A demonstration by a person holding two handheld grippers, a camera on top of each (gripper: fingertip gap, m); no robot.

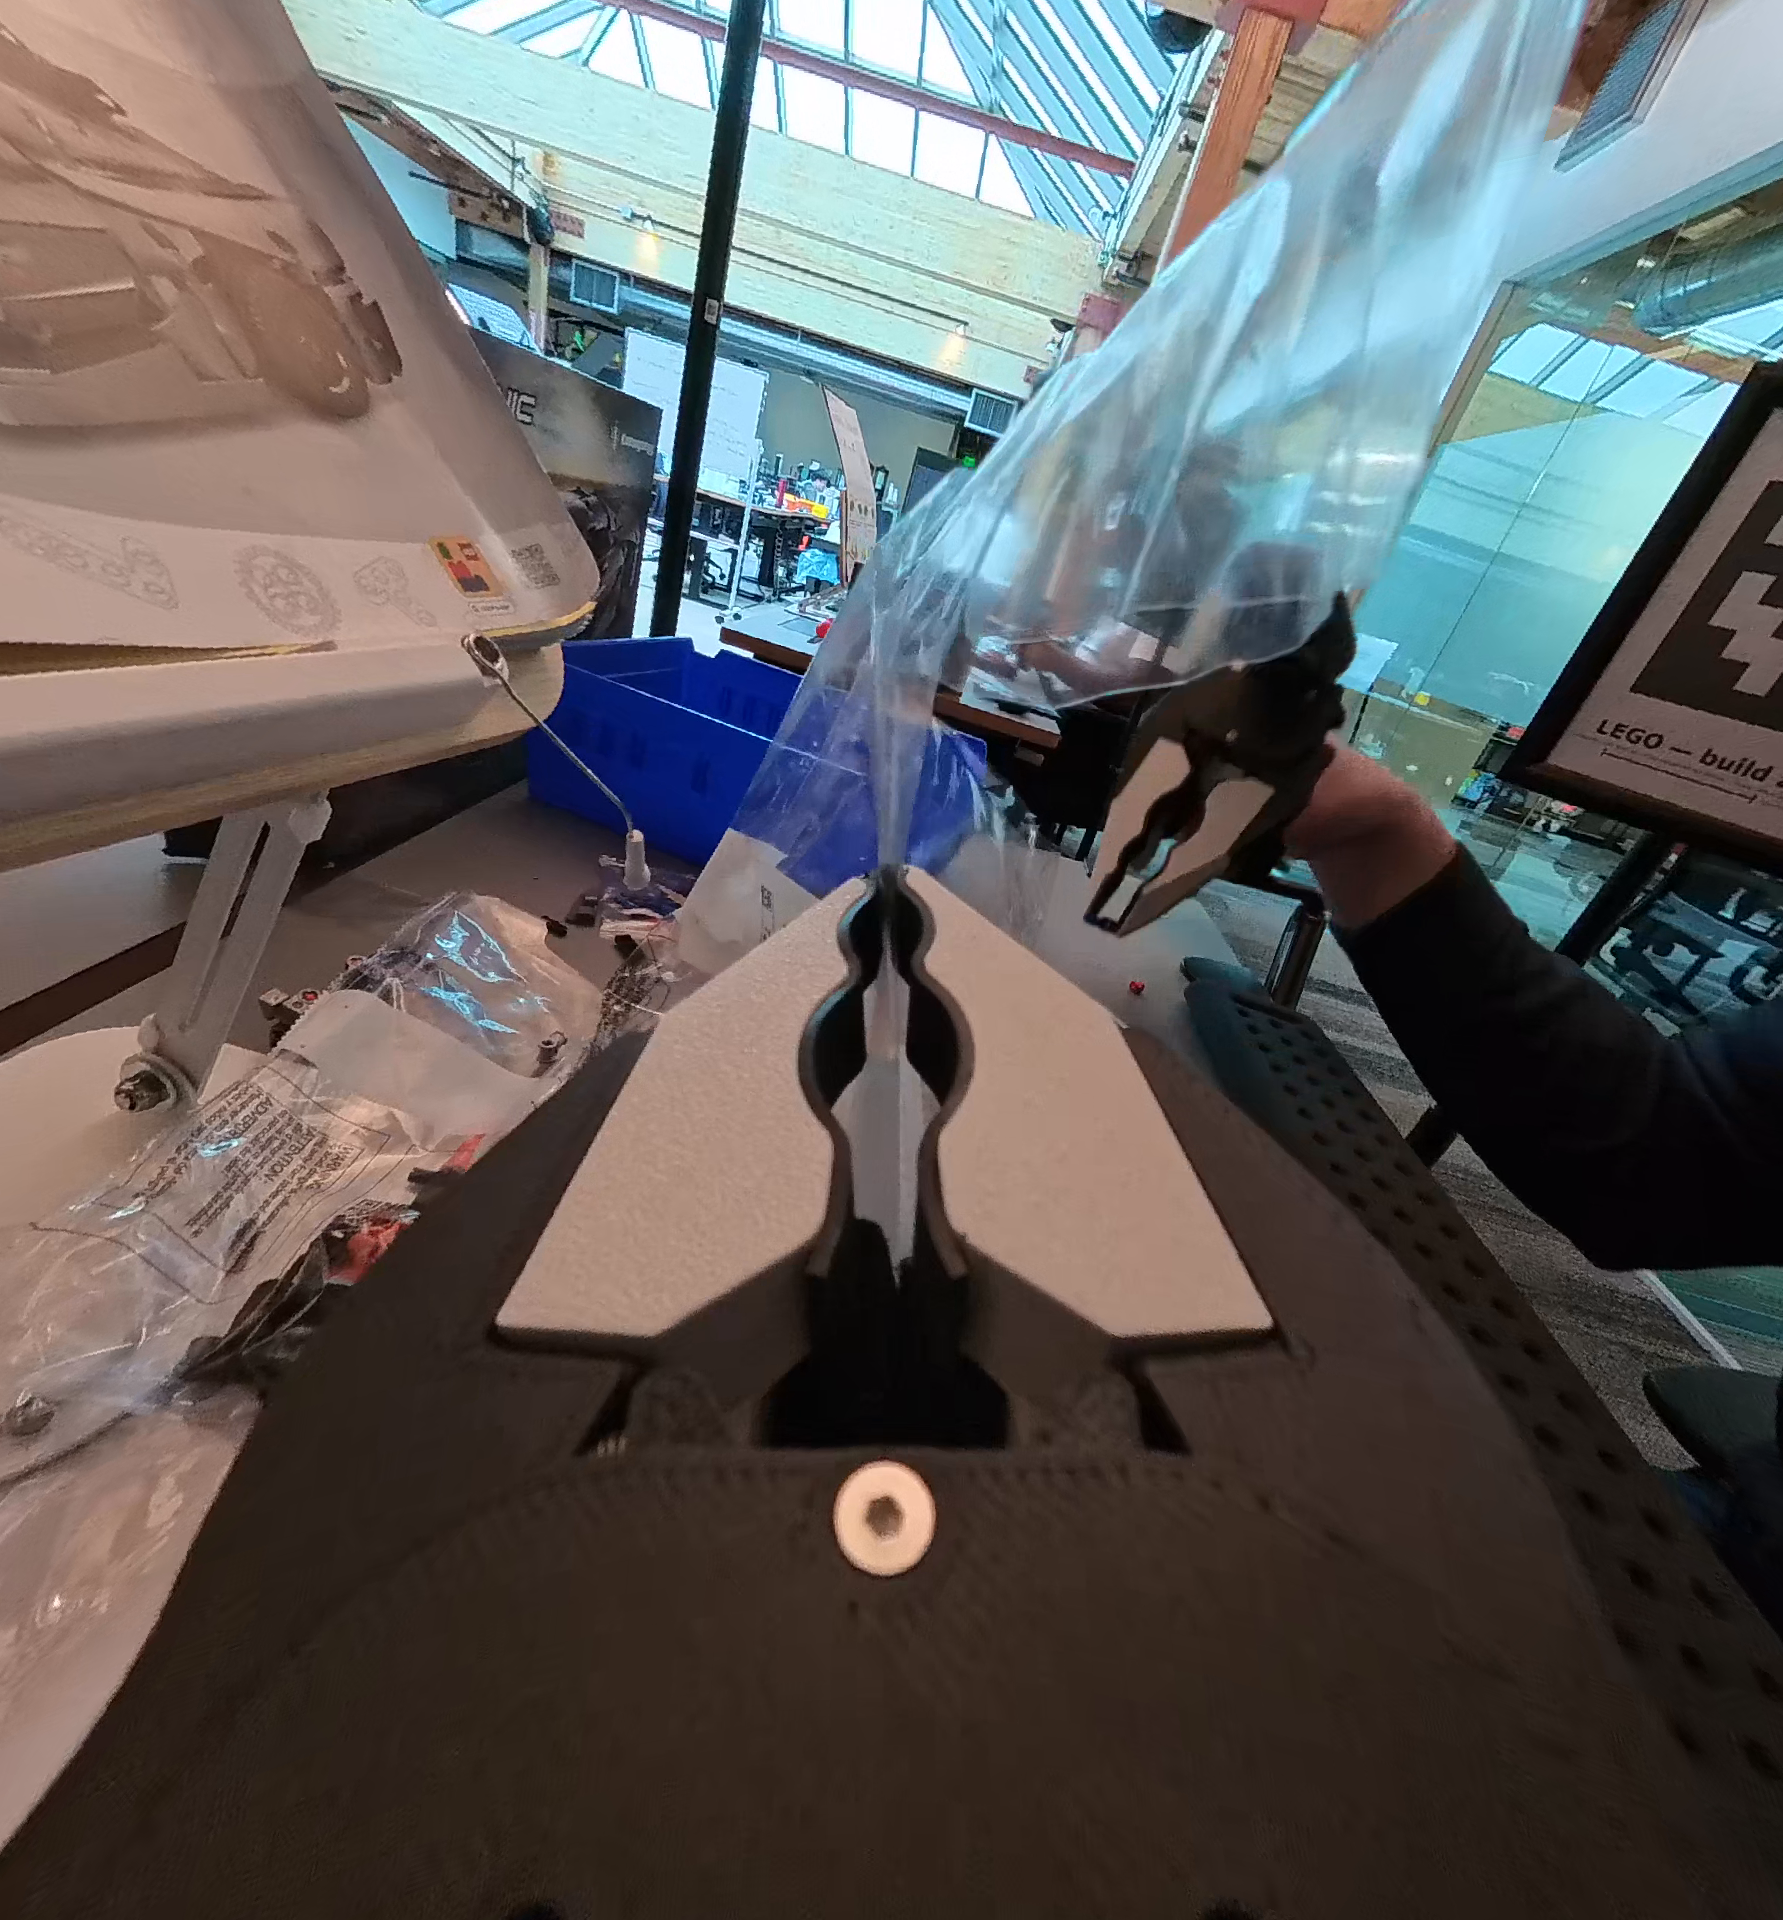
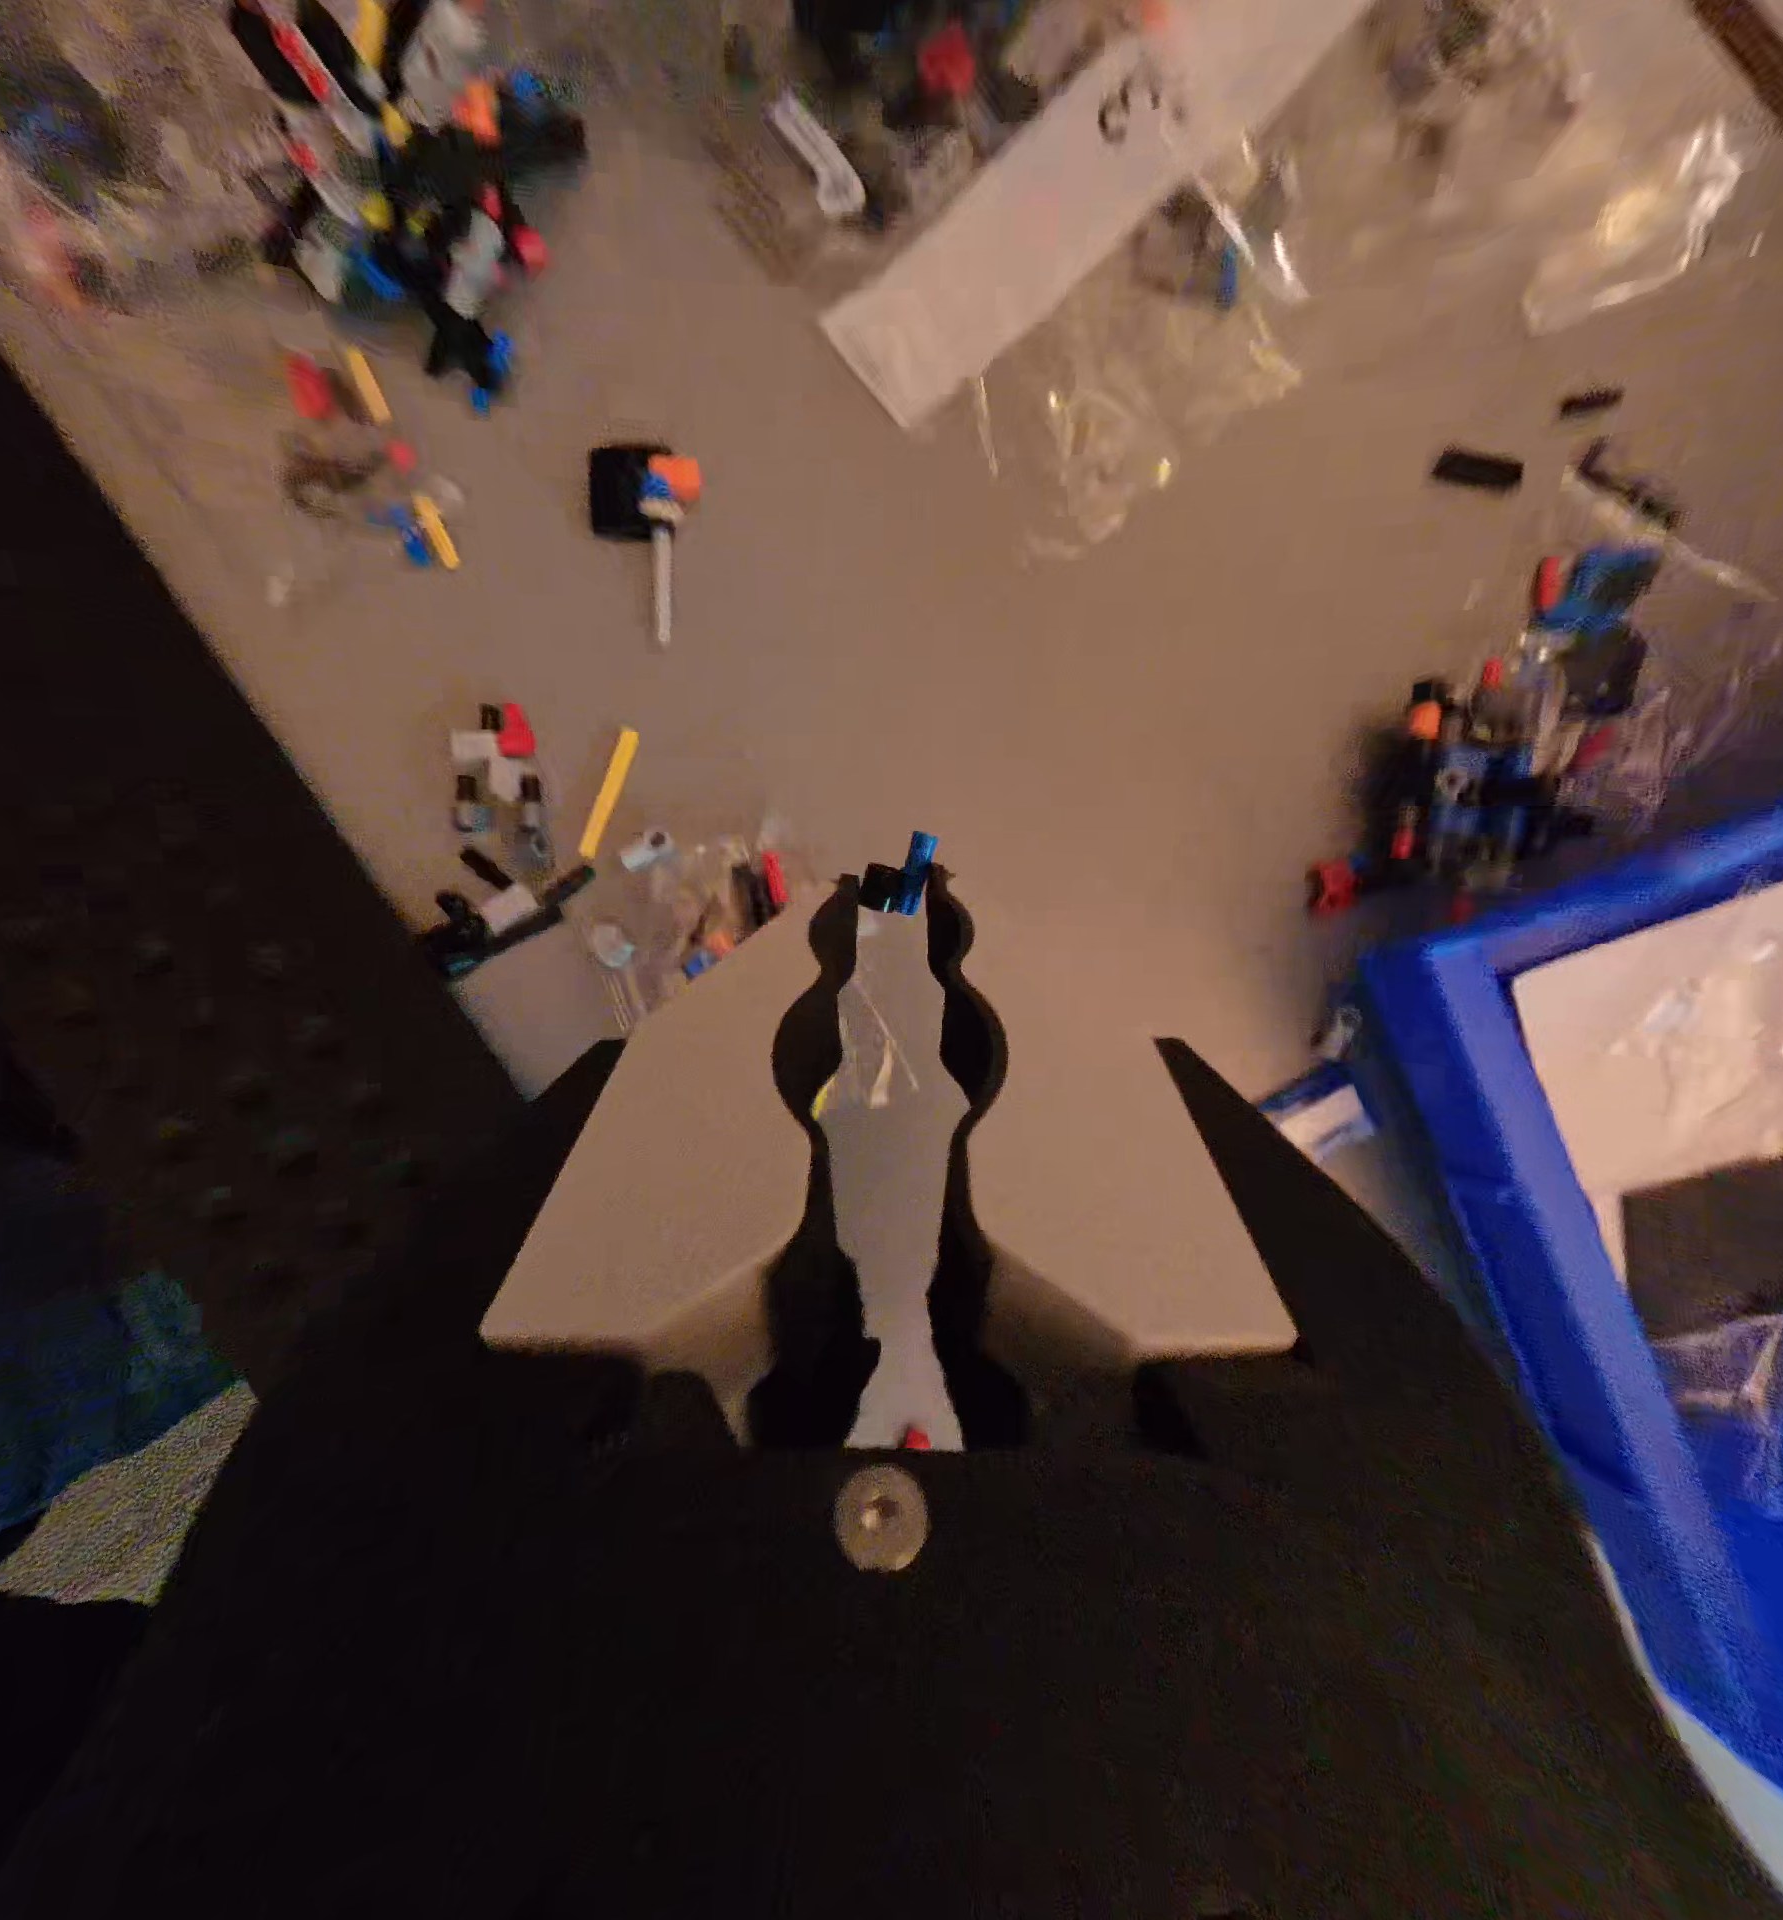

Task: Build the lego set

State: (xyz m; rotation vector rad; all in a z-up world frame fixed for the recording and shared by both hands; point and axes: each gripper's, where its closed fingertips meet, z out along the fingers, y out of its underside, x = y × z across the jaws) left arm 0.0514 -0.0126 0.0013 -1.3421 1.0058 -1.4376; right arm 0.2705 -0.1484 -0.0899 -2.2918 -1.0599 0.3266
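My left gripper [image 1: 887,883] is shut on the lower edge of a clear plastic bag [image 1: 1230,416], which rises up and to the right. My right gripper [image 1: 1110,914], held by a hand, hangs just right of the bag and points down. In the right wrist view my right gripper [image 2: 892,894] looks down at the table and pinches a small blue and black piece [image 2: 902,875] at its tips. A blue and black part-built model [image 2: 1489,769] lies at the right. A black block with an orange part and a white axle [image 2: 648,499] lies at mid left.
An instruction booklet [image 1: 191,364] leans on a white stand [image 1: 232,935] at the left. A blue bin [image 1: 679,727] [image 2: 1469,1143] stands behind. Bags of parts [image 1: 243,1143] [image 2: 1126,416] and loose pieces [image 2: 513,810] are scattered on the table [image 2: 970,675]. A framed sign [image 1: 1718,623] stands at the right.
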